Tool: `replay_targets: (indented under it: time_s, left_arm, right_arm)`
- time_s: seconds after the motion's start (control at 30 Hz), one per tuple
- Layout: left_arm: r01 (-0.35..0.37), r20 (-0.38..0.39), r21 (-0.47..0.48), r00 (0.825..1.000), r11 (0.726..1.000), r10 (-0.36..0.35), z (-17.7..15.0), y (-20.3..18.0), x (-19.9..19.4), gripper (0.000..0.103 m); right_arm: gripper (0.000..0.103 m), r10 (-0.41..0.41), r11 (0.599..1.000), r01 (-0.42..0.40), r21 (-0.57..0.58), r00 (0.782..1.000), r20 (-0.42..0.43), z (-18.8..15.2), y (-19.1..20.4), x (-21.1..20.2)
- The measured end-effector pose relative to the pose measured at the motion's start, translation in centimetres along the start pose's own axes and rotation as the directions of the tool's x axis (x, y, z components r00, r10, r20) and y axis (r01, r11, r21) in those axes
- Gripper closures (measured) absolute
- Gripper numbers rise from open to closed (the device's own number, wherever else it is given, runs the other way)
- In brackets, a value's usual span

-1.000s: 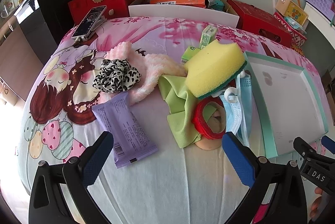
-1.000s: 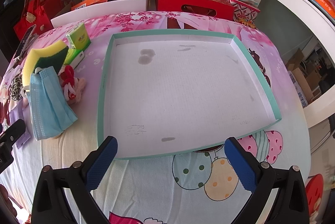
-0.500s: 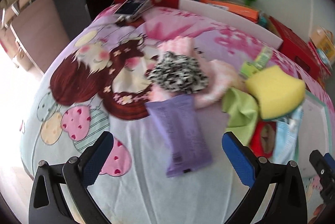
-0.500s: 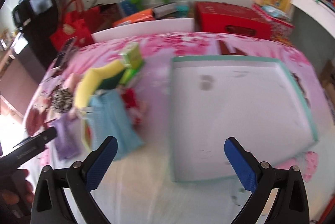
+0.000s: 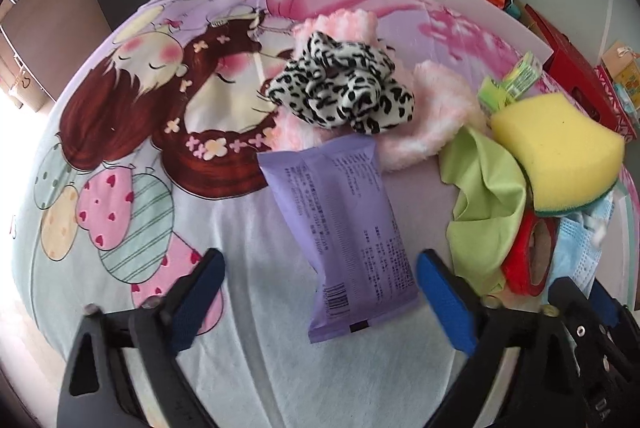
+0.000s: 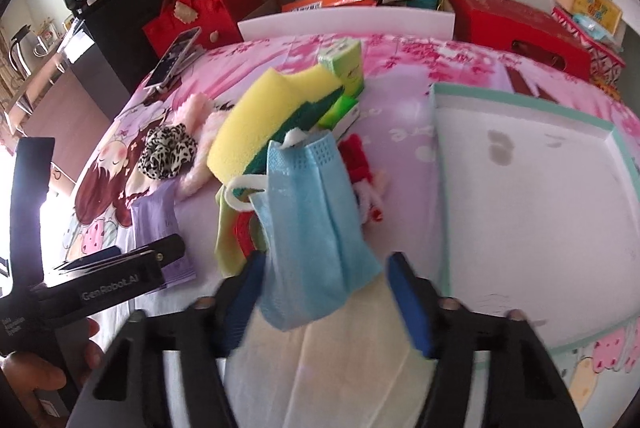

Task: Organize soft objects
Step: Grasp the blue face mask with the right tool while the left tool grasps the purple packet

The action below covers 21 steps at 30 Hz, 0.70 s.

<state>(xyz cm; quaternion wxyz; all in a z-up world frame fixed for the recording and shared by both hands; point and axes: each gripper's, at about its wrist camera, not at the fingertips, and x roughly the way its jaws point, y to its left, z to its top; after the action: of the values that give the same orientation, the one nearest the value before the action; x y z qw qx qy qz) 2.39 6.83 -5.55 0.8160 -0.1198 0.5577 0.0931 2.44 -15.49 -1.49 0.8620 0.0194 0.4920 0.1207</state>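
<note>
Left gripper (image 5: 320, 292) released, jaws spread wide, straddling the near end of the purple wipes pack (image 5: 344, 232); no contact visible. Pack lies flat on the printed bedsheet (image 5: 120, 148), long axis running from the near edge toward the far edge, slightly slanted, barcode end nearest the gripper, far end touching the pink fluffy cloth (image 5: 424, 108) under the leopard scrunchie (image 5: 344, 96). Right gripper (image 6: 326, 292) also released, jaws apart, with the near edge of the blue face mask (image 6: 316, 228) between the fingers; contact cannot be confirmed, frame blurred. Mask long axis runs away from the gripper, far end tucked against the yellow sponge (image 6: 264, 124), which rests on the green cloth (image 5: 484, 196) and red tape roll (image 5: 528, 252). White tray (image 6: 528, 196) sits toward the right edge of the sheet, beside the pile. Versus 0.5 s ago: the left gripper has closed in on the pack, now centred; the right has swung left from the tray to the mask.
</note>
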Motion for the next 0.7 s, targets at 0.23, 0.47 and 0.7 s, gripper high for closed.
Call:
replay_targets:
  time_s: [0.23, 0.47, 0.7]
  left_arm:
    - [0.023, -0.025, 0.010, 0.999, 1.000, -0.023, 0.0, -0.5, 1.2, 0.042]
    - [0.027, -0.006, 0.024, 1.000, 0.999, -0.027, 0.1, -1.2, 1.2, 0.056]
    - [0.051, 0.051, 0.016, 0.997, 0.999, -0.052, 0.1, -0.4, -1.2, 0.057]
  right_arm:
    - [0.079, 0.021, 0.999, -0.020, 0.043, 1.000, -0.017, -0.1, -1.1, 0.6]
    - [0.087, 0.022, 0.997, -0.024, 0.068, 0.999, 0.032, 0.4, -1.8, -0.9]
    - [0.088, 0.000, 0.997, -0.011, 0.072, 0.988, 0.152, 1.4, -2.1, -4.2]
